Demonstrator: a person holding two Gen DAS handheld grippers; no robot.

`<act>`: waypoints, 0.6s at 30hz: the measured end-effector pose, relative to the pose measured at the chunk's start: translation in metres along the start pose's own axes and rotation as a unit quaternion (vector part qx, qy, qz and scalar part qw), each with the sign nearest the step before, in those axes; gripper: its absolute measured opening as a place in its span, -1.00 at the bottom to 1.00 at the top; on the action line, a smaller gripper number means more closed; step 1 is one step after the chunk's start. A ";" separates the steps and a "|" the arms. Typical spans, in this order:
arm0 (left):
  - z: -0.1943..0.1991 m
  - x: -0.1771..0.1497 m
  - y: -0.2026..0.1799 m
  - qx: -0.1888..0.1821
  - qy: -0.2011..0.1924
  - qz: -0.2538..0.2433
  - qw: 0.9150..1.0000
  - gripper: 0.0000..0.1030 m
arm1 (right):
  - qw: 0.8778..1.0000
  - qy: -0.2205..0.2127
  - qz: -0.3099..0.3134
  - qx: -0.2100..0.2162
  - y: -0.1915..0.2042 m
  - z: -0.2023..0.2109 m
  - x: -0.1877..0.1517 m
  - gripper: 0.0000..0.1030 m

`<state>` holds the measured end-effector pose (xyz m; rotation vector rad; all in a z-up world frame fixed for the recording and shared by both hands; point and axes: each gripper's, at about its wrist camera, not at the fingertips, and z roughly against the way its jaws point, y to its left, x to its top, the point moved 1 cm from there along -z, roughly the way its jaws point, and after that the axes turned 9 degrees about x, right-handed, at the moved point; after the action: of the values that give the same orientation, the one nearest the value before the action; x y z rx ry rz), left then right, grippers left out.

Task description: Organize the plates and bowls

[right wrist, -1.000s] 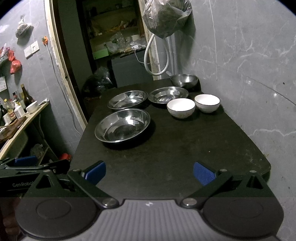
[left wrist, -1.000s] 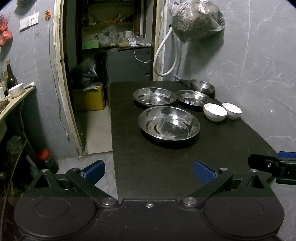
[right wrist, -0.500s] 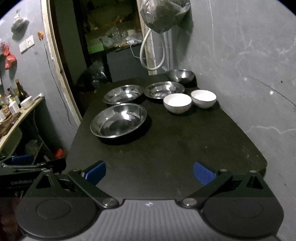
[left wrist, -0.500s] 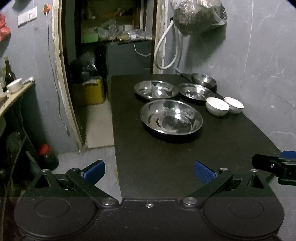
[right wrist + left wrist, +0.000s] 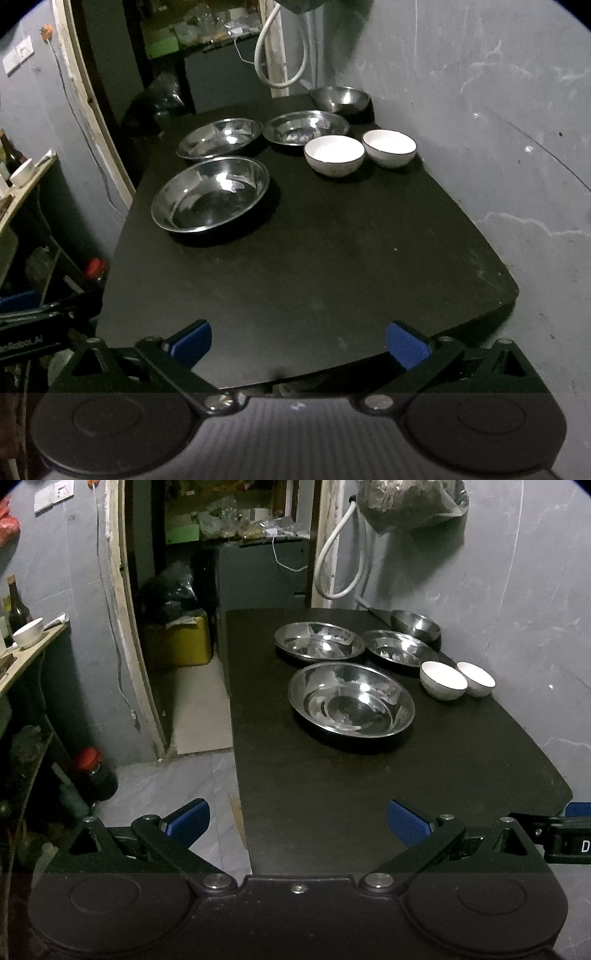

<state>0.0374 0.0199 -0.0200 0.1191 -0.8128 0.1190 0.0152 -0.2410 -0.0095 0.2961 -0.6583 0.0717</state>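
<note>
On the black table (image 5: 332,775) lie three steel plates: a large near one (image 5: 351,699) (image 5: 210,194), one behind it on the left (image 5: 319,640) (image 5: 219,137), and one on the right (image 5: 399,648) (image 5: 306,127). A steel bowl (image 5: 415,624) (image 5: 340,98) stands at the far back. Two white bowls (image 5: 443,679) (image 5: 475,678) sit side by side at the right (image 5: 334,153) (image 5: 389,147). My left gripper (image 5: 298,819) and right gripper (image 5: 298,339) are both open and empty at the table's near edge.
A grey wall (image 5: 498,110) runs along the table's right side. A white hose (image 5: 341,565) and a hanging bag (image 5: 410,502) are at the back. A doorway (image 5: 184,590) with a yellow crate opens at the left, and a shelf (image 5: 29,642) with a cup stands further left.
Both grippers have risen and tilted downward, so the table and dishes sit lower and nearer in view. The right gripper has come nearer the white bowls. Jaws stayed open.
</note>
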 end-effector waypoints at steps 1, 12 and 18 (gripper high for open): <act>-0.002 0.001 -0.001 -0.001 0.004 0.001 1.000 0.98 | 1.000 0.004 0.000 -0.001 0.000 -0.001 0.000 1.00; -0.025 0.017 -0.001 0.000 0.027 0.038 0.999 0.98 | 0.999 0.038 -0.013 -0.006 -0.012 -0.018 0.021 1.00; -0.046 0.038 0.001 -0.017 0.046 0.083 0.995 0.98 | 0.999 0.045 0.000 -0.005 -0.017 -0.034 0.040 1.00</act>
<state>0.0960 0.0298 -0.0237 0.0137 -0.7307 0.2647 0.0697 -0.2482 -0.0144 0.2817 -0.5684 0.0808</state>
